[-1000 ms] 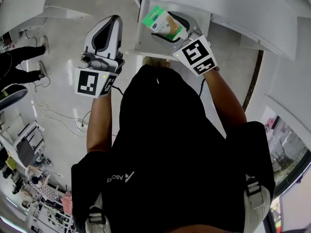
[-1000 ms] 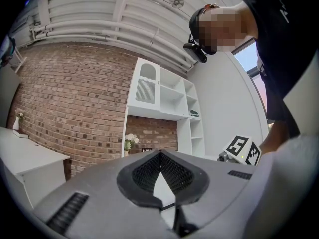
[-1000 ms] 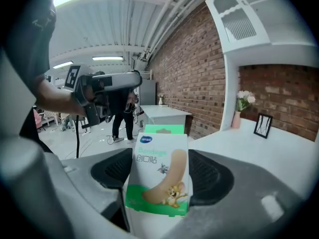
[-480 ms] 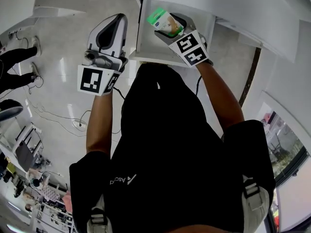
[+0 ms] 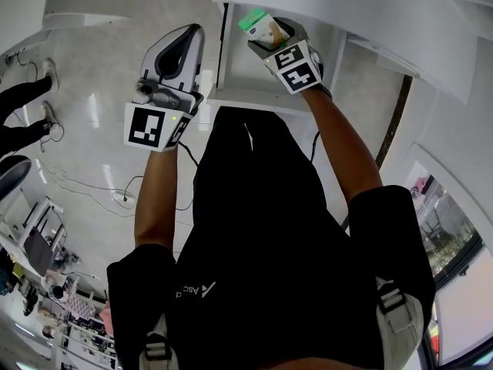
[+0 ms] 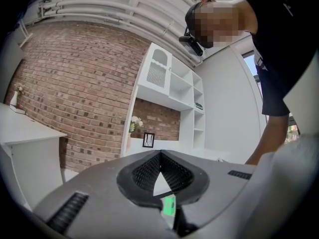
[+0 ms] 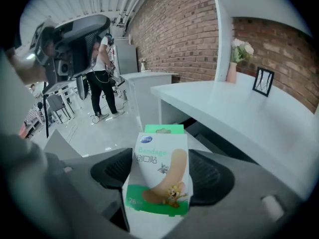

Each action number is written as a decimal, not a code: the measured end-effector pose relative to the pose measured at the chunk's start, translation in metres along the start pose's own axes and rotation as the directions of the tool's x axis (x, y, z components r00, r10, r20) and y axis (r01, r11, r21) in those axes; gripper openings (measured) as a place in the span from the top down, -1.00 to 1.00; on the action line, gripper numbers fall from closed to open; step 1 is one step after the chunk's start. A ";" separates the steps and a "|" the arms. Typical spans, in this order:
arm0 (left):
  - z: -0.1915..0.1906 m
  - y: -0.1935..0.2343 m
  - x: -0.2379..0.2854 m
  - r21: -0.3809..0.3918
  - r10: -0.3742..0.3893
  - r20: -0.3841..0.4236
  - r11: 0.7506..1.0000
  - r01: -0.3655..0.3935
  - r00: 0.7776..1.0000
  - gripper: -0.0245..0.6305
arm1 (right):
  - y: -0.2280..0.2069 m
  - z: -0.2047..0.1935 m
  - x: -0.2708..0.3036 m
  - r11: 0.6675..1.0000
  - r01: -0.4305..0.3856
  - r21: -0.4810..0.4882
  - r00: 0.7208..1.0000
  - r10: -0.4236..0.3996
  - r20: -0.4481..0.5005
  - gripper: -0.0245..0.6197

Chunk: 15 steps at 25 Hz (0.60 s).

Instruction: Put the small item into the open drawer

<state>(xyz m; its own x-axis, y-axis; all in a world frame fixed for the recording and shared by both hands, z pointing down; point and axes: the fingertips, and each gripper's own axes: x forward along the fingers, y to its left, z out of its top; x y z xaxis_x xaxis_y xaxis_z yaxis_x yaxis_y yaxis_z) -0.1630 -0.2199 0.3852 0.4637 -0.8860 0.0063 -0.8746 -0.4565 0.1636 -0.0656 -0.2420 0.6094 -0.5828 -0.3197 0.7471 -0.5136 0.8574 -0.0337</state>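
Head view: a person in a black shirt (image 5: pixel 262 230) stands over a white unit with a tool in each hand; pale floor (image 5: pixel 92 75) lies to the left.
Tabletop: white (image 7: pixel 239 118); in the right gripper view it carries a pink vase of flowers (image 7: pixel 235 63) and a small dark frame (image 7: pixel 262 81) against a brick wall.
Drawer: open (image 5: pixel 254 97), pulled out toward the person under the tabletop's edge; the part of its white inside that shows is bare.
Left tool: held off the drawer's left side, above the floor (image 5: pixel 185 37); its jaws meet at the tips with nothing between them.
Right tool: reaches over the drawer's far part (image 5: pixel 274 43), jaws clamped on the box from both sides.
Box: a small card pack of bandages (image 5: pixel 262 28), white with green bands at top and bottom and a tan plaster strip with cartoon figures printed on the front. It stands upright in the jaws, its top past the fingertips. It hangs over the drawer opening; I cannot tell whether it is below the rim.
Step in hand: likely the last of the carry, with the release not yet made.
Next move: lower the box inside the drawer walls, clear of the overhanging tabletop, then part the jaws.
Handling: thin card, probably light and easily dented.
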 end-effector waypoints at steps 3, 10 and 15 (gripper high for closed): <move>-0.008 0.008 0.004 -0.008 0.001 -0.014 1.000 -0.001 1.000 0.93 | -0.009 -0.008 0.019 1.000 0.010 0.007 1.000 -0.010 -0.029 -0.15; -0.025 0.012 0.005 -0.025 0.014 -0.025 1.000 -0.015 1.000 0.93 | -0.025 -0.034 0.052 1.000 0.020 0.008 0.996 -0.019 -0.091 -0.15; -0.038 0.021 0.000 -0.040 0.028 -0.044 0.999 -0.030 0.999 0.93 | -0.027 -0.036 0.075 1.000 0.021 0.007 0.993 -0.020 -0.119 -0.15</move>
<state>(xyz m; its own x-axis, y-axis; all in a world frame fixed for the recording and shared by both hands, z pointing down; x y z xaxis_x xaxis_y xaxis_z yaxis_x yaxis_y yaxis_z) -0.1763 -0.2264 0.4261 0.4446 -0.8941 0.0541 -0.8816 -0.4261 0.2029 -0.0730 -0.2743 0.6896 -0.4932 -0.2863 0.8215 -0.5301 0.8476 -0.0228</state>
